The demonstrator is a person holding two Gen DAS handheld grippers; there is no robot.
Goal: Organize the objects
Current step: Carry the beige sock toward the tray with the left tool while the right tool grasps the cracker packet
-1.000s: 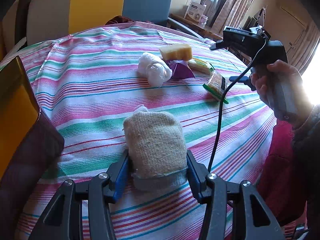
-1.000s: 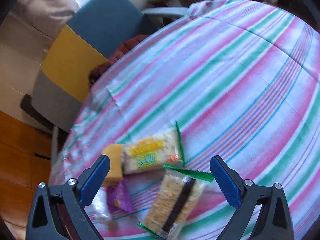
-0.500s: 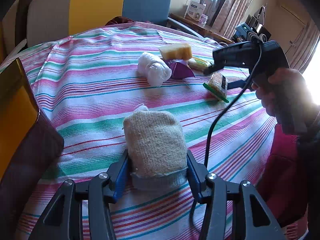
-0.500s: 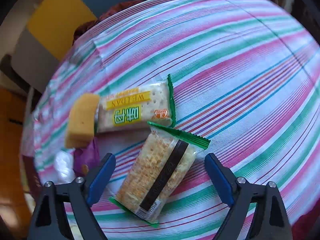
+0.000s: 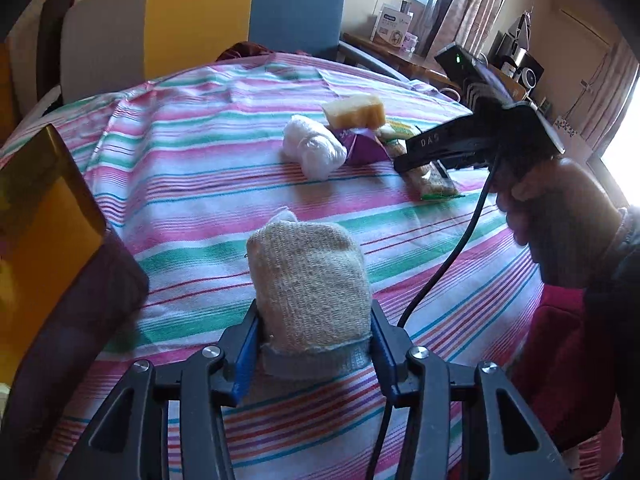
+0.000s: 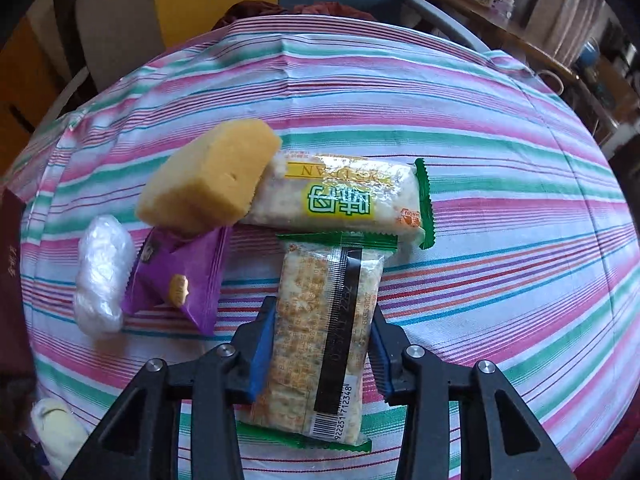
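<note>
Since 1 second ago the right gripper (image 6: 322, 354) has dropped from hovering wide above the snack pile to straddling the cracker packet (image 6: 320, 340), and its blue fingers (image 6: 262, 350) have narrowed until they press the wrapper's 2 long sides. The left gripper (image 5: 314, 344) has not shifted: its fingers remain closed on the rolled beige sock (image 5: 308, 280), which rests on the striped counter (image 5: 180, 168).

The step in hand looks like the pick of the cracker packet, 1 of several loose items to be sorted. The packet lies flat on the cloth, its far end touching the second cracker packet (image 6: 340, 200) with the yellow and green label. The next move likely calls for a straight lift, so the crimped green end slides clear of that neighbour without dragging it. The wrapper is slick and the crackers brittle, so a gentle, even squeeze seems wise.

The right wrist view shows the pile closely: the yellow sponge (image 6: 208, 176) leans on the second packet and on the purple snack bag (image 6: 180, 276), with the white plastic bundle (image 6: 102, 272) just beside that bag. The left wrist view shows what that one cannot: the person's right hand (image 5: 560, 216) on the handle, the cable trailing from it, and an amber box (image 5: 36, 216) at the counter's left edge. Where items should go I cannot tell.
</note>
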